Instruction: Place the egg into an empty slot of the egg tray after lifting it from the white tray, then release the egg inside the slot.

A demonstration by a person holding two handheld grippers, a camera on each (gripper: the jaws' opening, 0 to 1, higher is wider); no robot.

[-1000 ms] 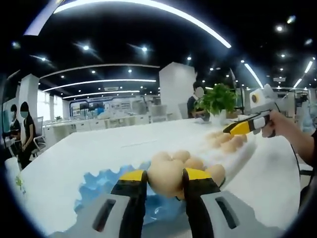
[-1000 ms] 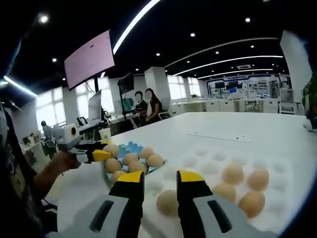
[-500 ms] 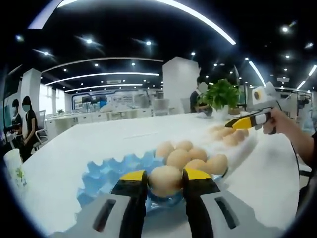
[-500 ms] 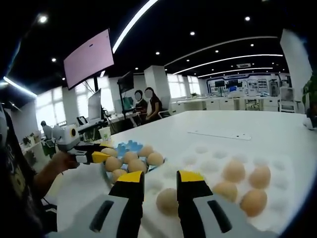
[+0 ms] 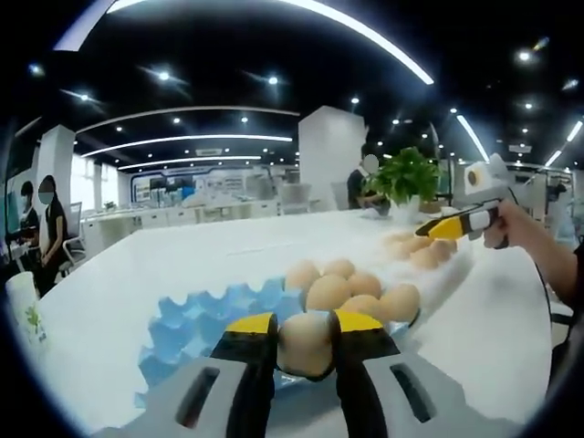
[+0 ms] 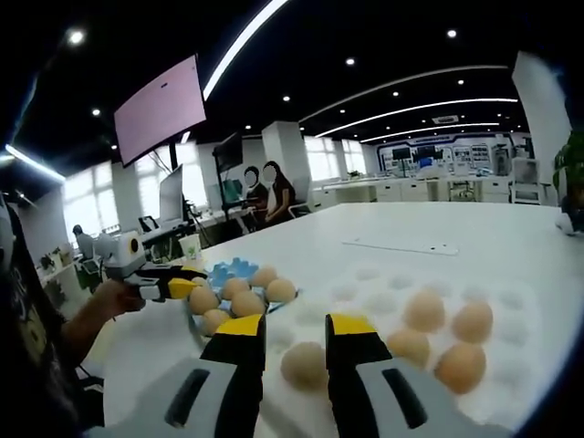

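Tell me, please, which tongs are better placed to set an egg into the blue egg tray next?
Left, probably. The left tongs are shut on an egg just above the blue egg tray, near its empty slots. The right tongs are over the white tray, bracketing an egg farther away.

The left gripper [image 5: 304, 330] is closed, its yellow-tipped jaws pressing on both sides of an egg [image 5: 306, 343]. The right gripper [image 6: 296, 339] has its jaws around another egg [image 6: 304, 365] — whether they touch it is not clear.
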